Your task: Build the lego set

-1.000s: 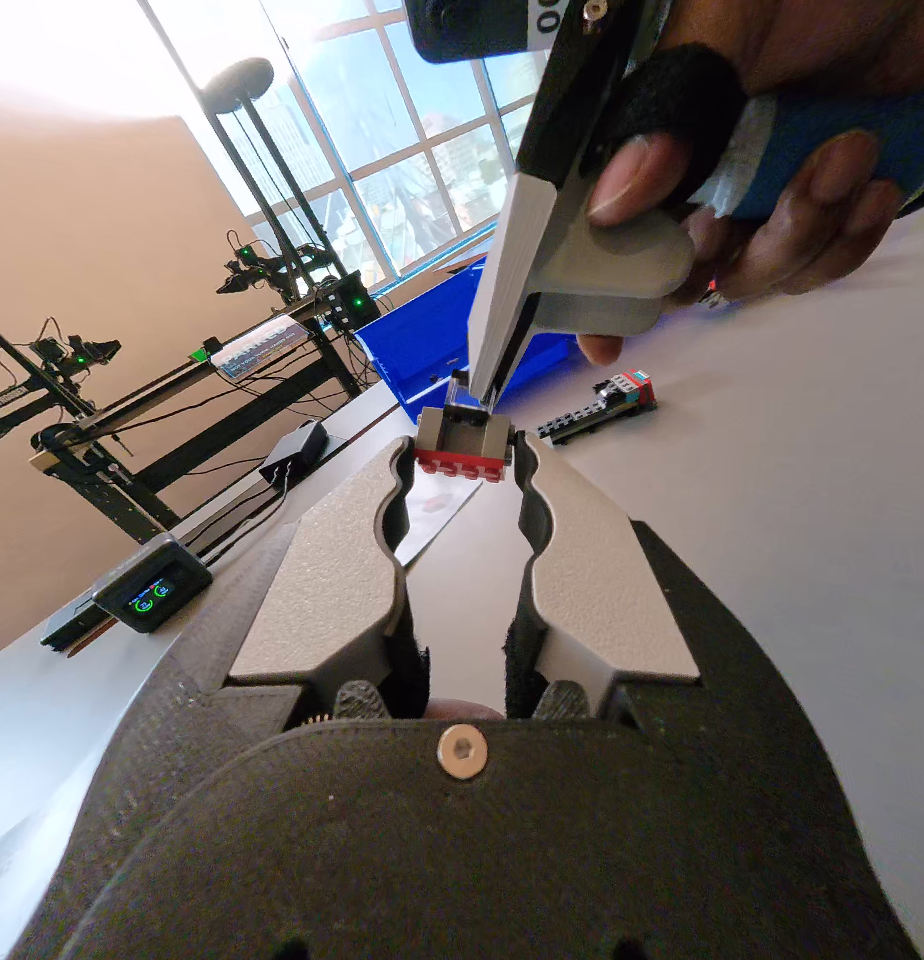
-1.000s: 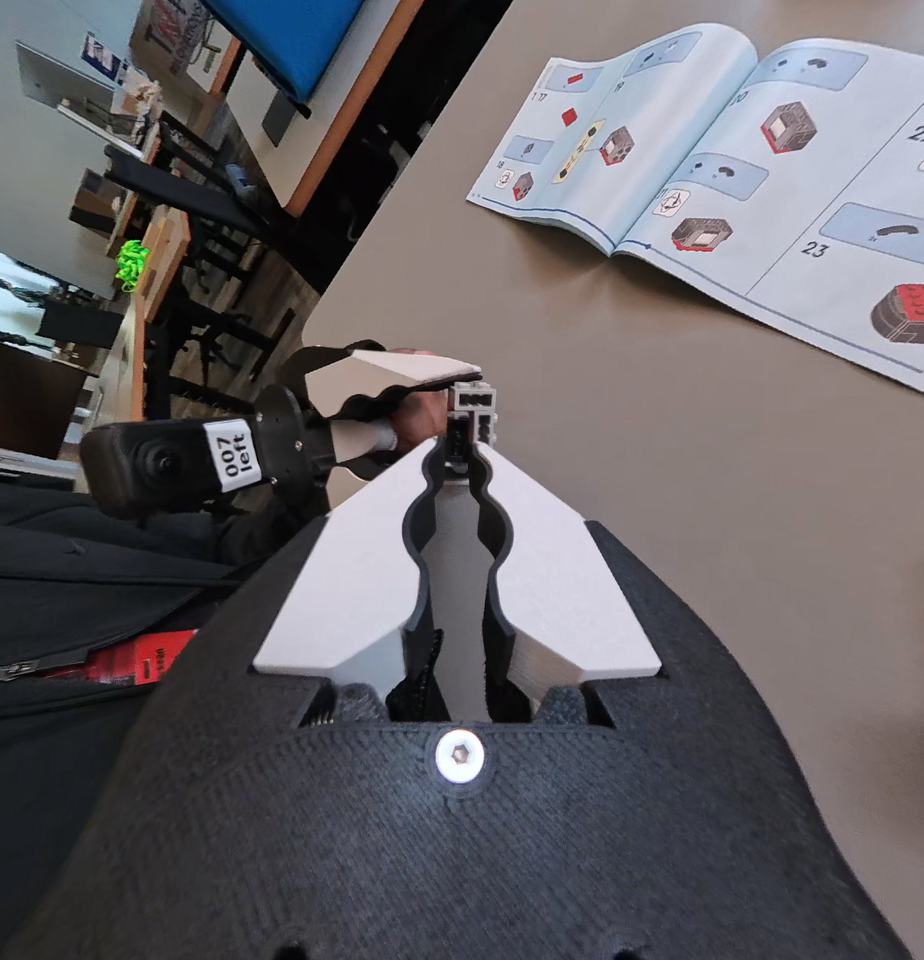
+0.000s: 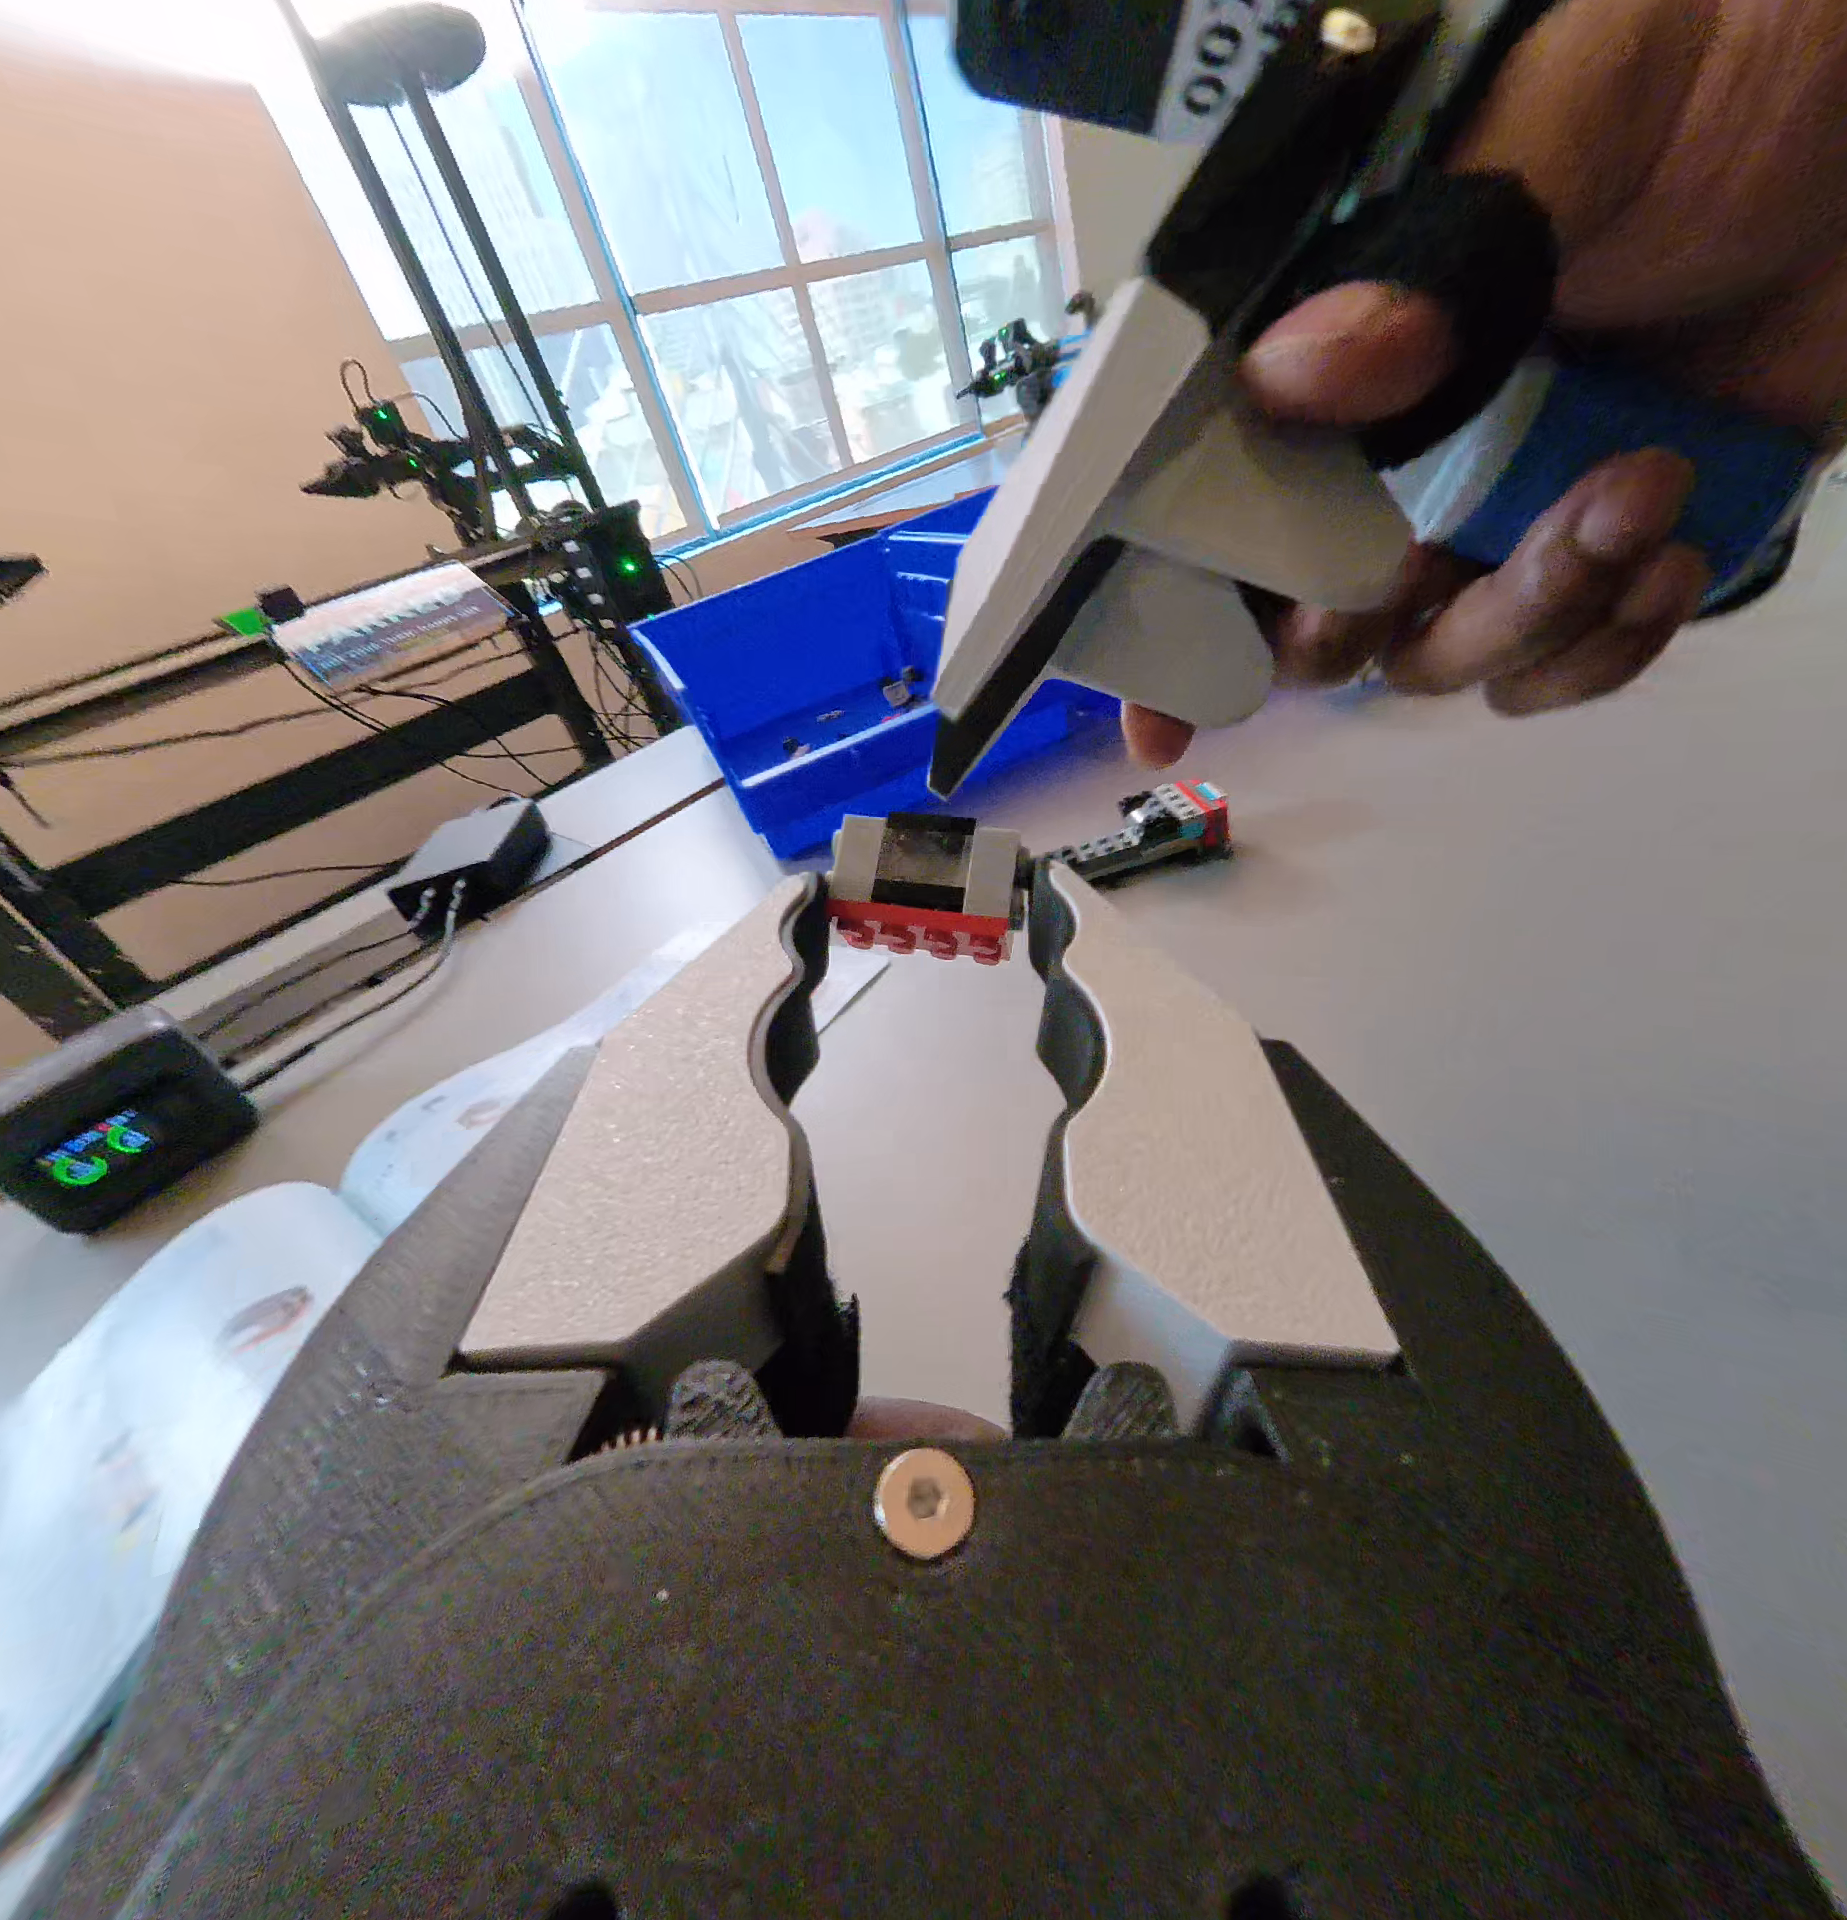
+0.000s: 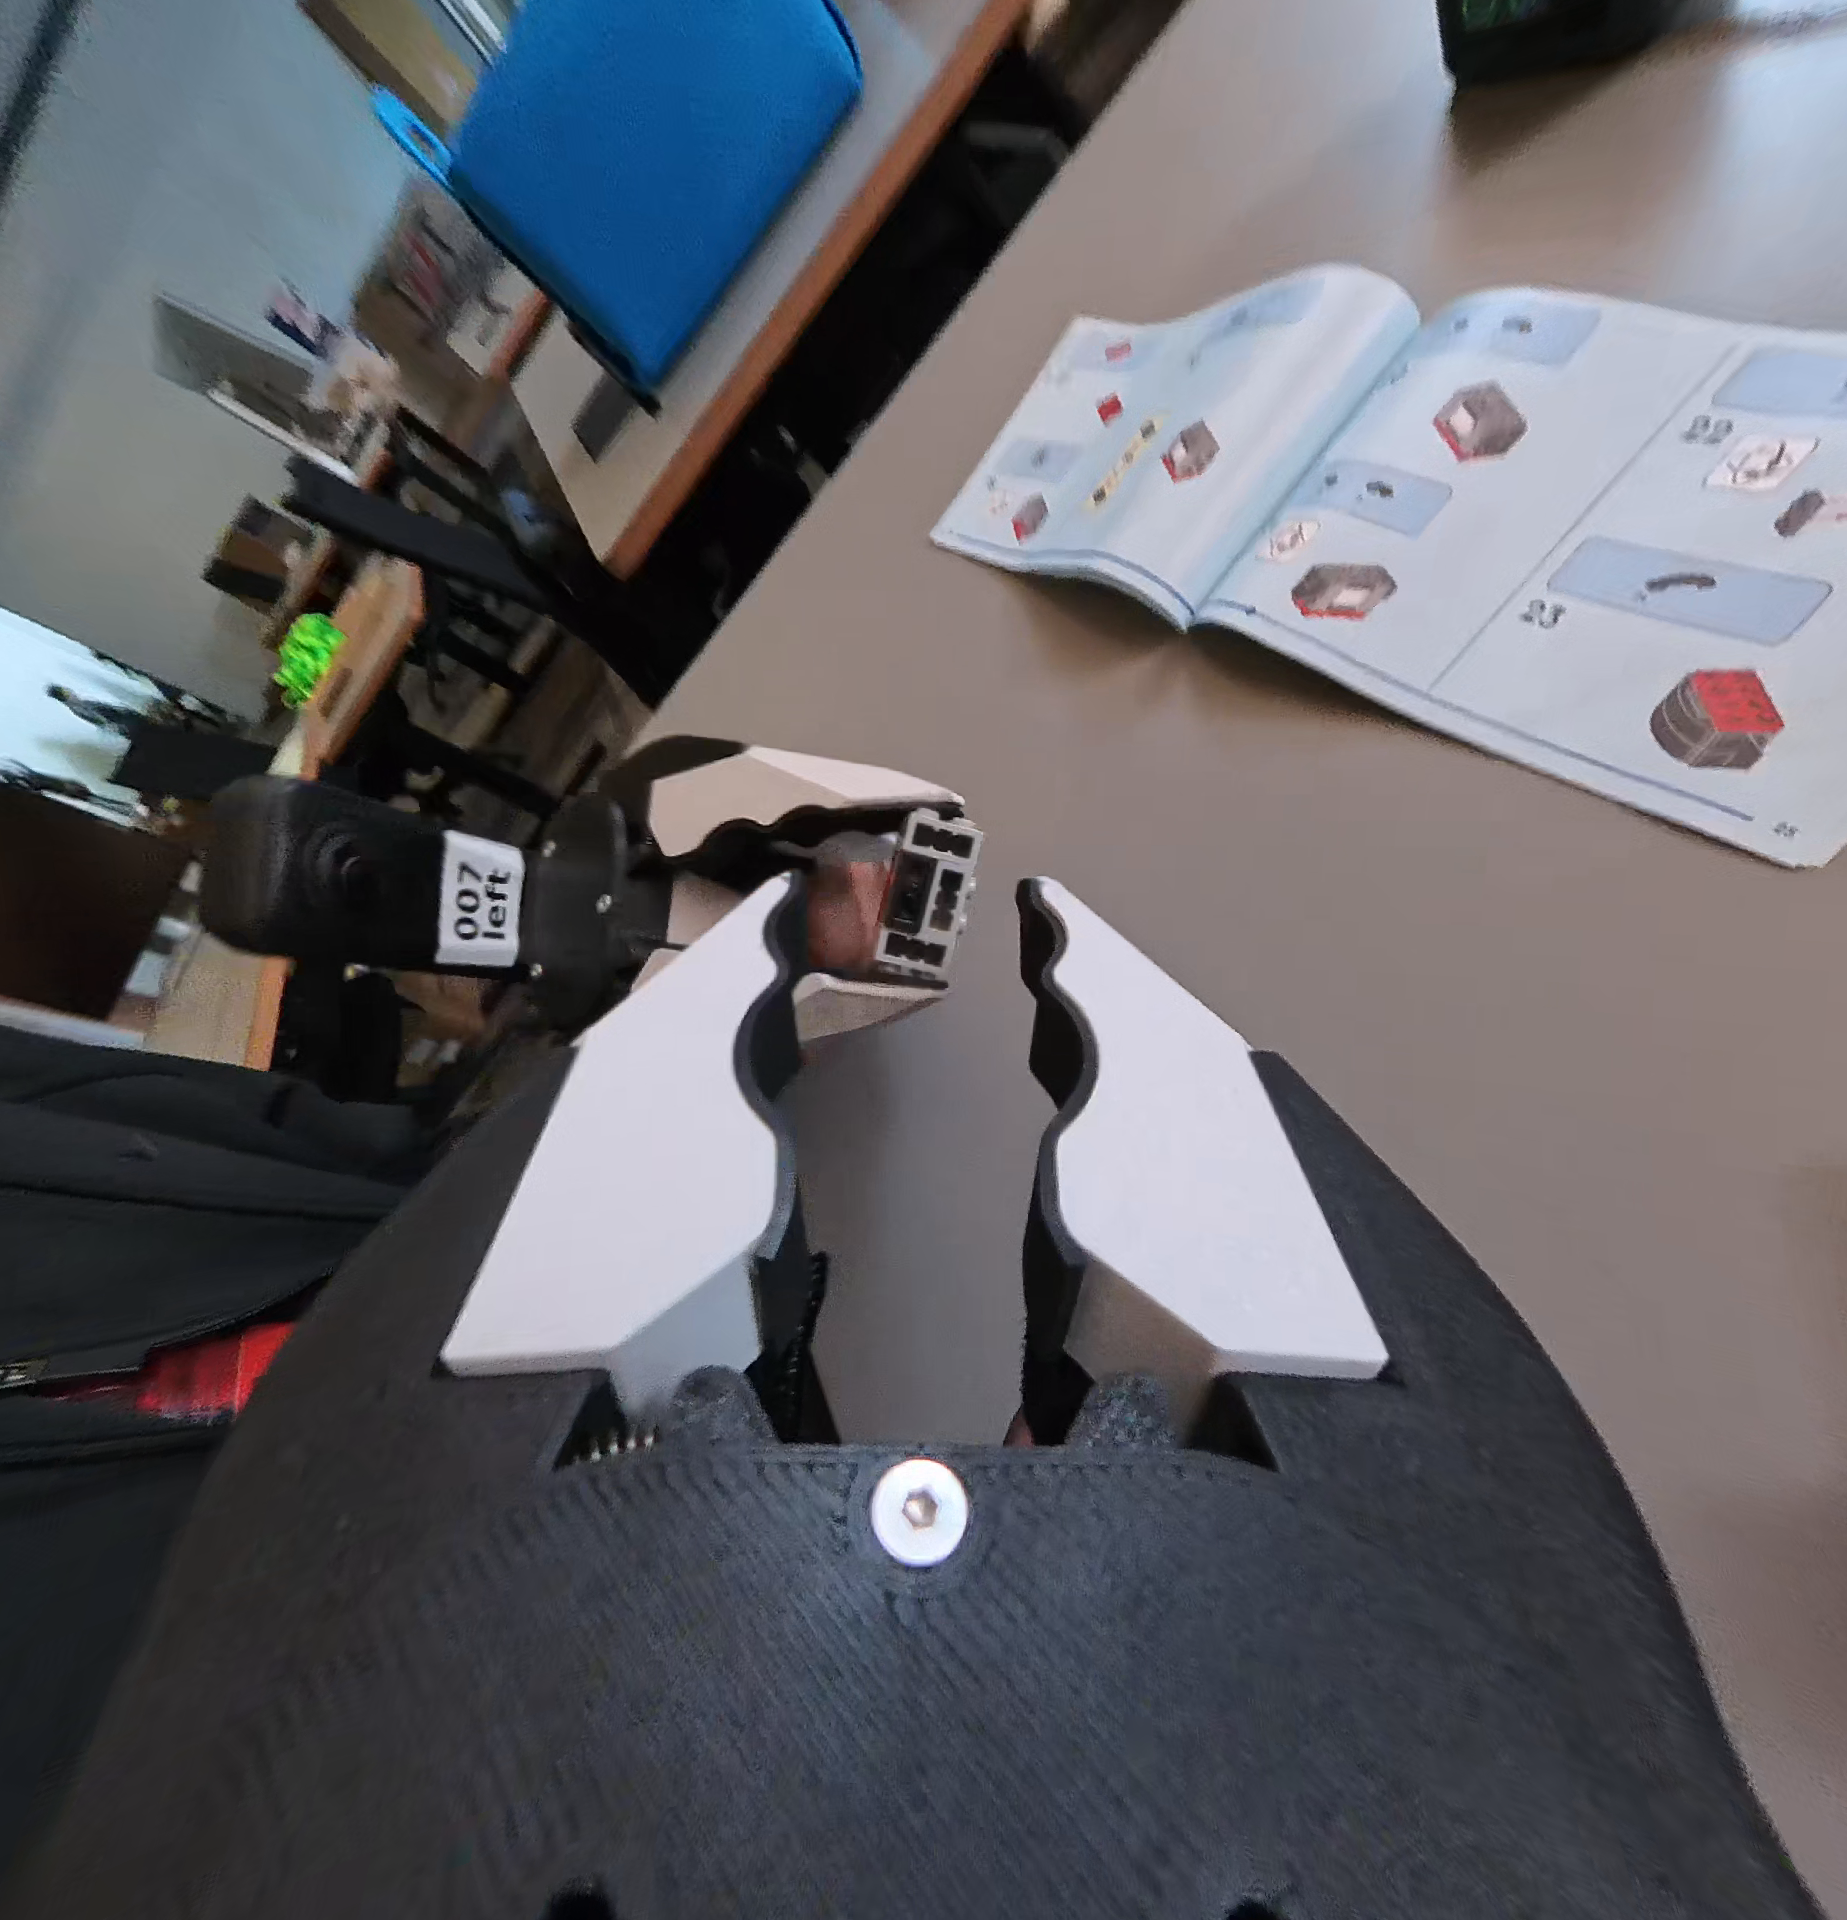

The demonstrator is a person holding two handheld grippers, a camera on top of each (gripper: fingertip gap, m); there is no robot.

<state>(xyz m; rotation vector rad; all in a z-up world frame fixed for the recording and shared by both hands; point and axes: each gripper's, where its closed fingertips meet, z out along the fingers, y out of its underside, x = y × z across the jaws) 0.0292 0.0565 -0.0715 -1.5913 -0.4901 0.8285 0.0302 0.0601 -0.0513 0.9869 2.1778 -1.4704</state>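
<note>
Small grey, black and red lego sub-assembly [image 3: 924, 883] pinched between the fingers of the left gripper [image 3: 924, 920], raised above the tabletop [image 3: 1521, 1091]. Right gripper [image 4: 903, 914] just beside it, fingers spread and holding nothing. Likely very light, rigid, smooth plastic; pressed joints probably easy to pop apart. Best taken by the two flat grey side walls, squarely, not by the studded red base. Second partial build [image 3: 1158, 831] lying beyond, near the blue bin [image 3: 794, 665].
</note>
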